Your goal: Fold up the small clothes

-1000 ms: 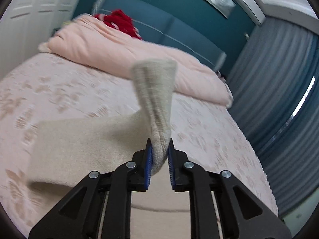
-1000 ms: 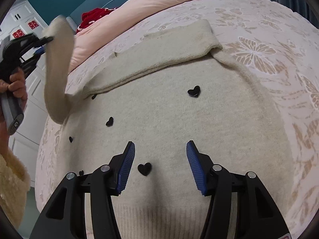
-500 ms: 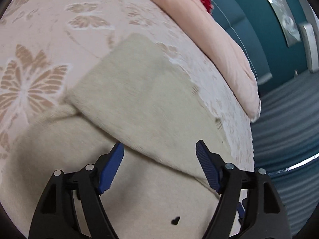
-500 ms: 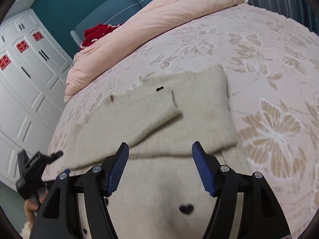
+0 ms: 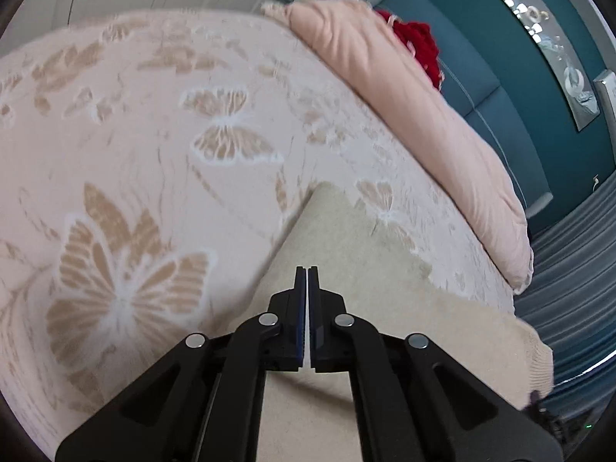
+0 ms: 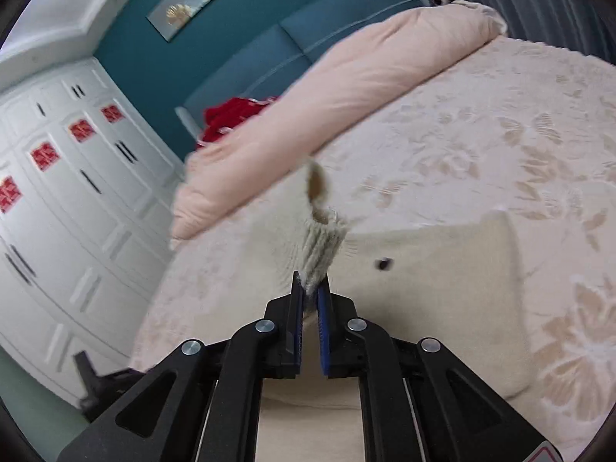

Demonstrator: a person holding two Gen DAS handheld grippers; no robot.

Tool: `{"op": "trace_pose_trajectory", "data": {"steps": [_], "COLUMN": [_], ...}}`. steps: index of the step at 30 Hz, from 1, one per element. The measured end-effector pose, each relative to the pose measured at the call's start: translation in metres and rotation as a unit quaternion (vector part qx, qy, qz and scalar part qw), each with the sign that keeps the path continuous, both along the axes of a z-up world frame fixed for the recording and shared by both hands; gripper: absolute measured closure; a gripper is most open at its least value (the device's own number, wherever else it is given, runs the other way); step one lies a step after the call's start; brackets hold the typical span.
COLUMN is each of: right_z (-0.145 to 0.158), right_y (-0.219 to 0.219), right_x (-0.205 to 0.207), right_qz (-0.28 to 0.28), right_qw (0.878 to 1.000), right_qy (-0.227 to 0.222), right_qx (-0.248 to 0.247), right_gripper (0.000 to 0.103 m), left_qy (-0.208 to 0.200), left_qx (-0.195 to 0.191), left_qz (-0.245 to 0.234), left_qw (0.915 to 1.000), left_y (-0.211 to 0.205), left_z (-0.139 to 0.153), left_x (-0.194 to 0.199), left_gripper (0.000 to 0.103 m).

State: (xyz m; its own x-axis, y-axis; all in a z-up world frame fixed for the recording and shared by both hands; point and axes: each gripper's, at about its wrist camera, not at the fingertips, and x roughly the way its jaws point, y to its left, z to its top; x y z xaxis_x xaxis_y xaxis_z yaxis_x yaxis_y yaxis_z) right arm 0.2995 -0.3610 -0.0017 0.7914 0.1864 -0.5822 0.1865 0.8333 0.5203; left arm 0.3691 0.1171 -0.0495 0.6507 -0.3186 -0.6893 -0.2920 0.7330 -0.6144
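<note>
Knit cuff (image 6: 321,254) pinched in right claw (image 6: 310,288).

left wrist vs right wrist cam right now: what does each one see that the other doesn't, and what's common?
Left wrist only: the left gripper, jaws shut, over the flat cream sweater; whether it pinches fabric is unclear. Grey curtains at right.

Right wrist only: the right gripper shut on the ribbed sleeve cuff, lifted off the bed; a black heart on the sweater; white wardrobe doors.

Both: the butterfly bedspread, pink duvet, red garment, teal headboard.
</note>
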Motion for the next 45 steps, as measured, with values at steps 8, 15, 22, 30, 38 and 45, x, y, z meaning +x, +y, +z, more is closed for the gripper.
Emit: {"op": "trace_pose_trajectory", "data": {"steps": [8, 15, 22, 30, 38, 45], "right_z": [-0.07, -0.012, -0.069, -0.04, -0.021, -0.096], "right_y": [-0.018, 0.001, -0.004, 0.004, 0.225, 0.352], "right_x": [-0.004, 0.003, -0.003, -0.044, 0.096, 0.207], "right_qz": [-0.011, 0.036, 0.016, -0.058, 0.274, 0.349], "right_qw": [0.995, 0.999, 0.991, 0.989, 0.952, 0.898], "right_qy": [0.101, 0.031, 0.121, 0.096, 0.082, 0.196], "right_qx": [0.009, 0.026, -0.052, -0.095, -0.106, -0.183], "right_gripper": [0.095, 0.095, 0.097, 0.088, 0.094, 0.102], "left_qy": [0.046, 0.029, 0.017, -0.021, -0.094, -0.123], "left_qx": [-0.115, -0.113, -0.043, -0.01, -0.014, -0.003], "left_qz": [-0.059, 0.003, 0.009, -0.026, -0.031, -0.046], "left_qw": [0.9905, 0.9931, 0.9989, 0.9994, 0.995, 0.9914], "left_y": [-0.031, -0.024, -0.001, -0.009, -0.011, -0.019], "left_z": [-0.026, -0.033, -0.036, -0.059, -0.064, -0.064], "left_x": [-0.042, 0.003, 0.0, -0.019, -0.034, -0.035], "left_gripper": [0.077, 0.092, 0.092, 0.088, 0.084, 0.071]}}
